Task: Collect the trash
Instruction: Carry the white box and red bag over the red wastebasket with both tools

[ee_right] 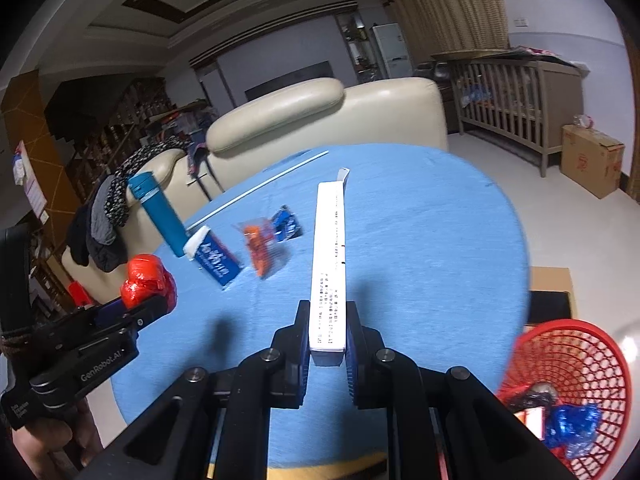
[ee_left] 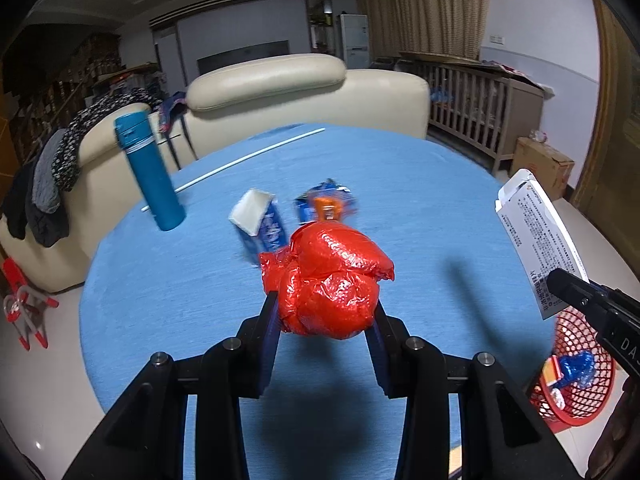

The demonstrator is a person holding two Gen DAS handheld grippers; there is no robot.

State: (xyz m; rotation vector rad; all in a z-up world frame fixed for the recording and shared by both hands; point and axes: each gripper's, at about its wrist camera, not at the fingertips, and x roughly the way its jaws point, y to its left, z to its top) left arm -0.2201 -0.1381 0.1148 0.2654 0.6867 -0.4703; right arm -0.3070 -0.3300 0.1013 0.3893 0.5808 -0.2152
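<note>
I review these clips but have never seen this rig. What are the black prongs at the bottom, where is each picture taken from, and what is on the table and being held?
No robot: a person holds a two-finger gripper in each hand, each carrying a forward-looking camera. The left gripper clamps a crumpled red plastic bag. The right gripper pinches a flat white box edge-on. On the blue table remain a blue bottle, a blue-white carton, snack wrappers and a white rod. A red basket beside the table holds earlier trash.
</note>
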